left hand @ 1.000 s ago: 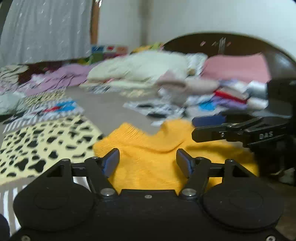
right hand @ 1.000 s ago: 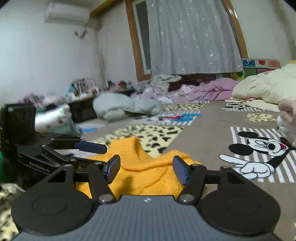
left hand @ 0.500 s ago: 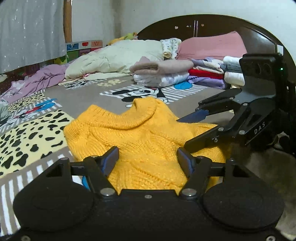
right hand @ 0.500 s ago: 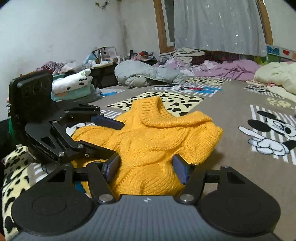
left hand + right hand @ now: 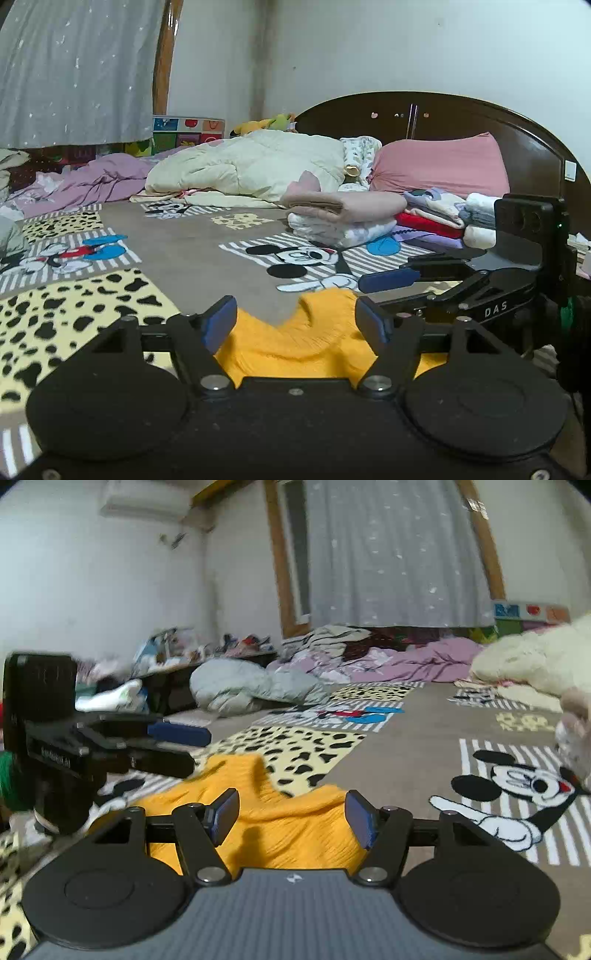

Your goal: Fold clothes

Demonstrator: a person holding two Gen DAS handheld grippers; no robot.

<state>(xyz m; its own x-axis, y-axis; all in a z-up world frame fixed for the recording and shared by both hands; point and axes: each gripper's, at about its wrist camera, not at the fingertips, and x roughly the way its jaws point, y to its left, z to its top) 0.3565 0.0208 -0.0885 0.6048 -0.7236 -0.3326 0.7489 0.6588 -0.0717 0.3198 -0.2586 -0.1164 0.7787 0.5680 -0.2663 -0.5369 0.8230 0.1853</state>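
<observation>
Yellow knit sweater [image 5: 295, 339] lies bunched on the bed [image 5: 192, 254]; both tools, left tool [image 5: 297, 325] and right tool [image 5: 291, 818], stand wide, holding nothing; pinch matching edges evenly.

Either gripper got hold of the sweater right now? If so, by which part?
Neither. Both the left gripper and the right gripper stand open, fingers apart, with the yellow sweater lying loose on the bed between and beneath them.

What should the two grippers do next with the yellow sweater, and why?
Probably lower both and close on the yellow sweater. The left gripper and right gripper are open, with the knit bunched between their fingers on the blanket, so nothing is gripped.
</observation>
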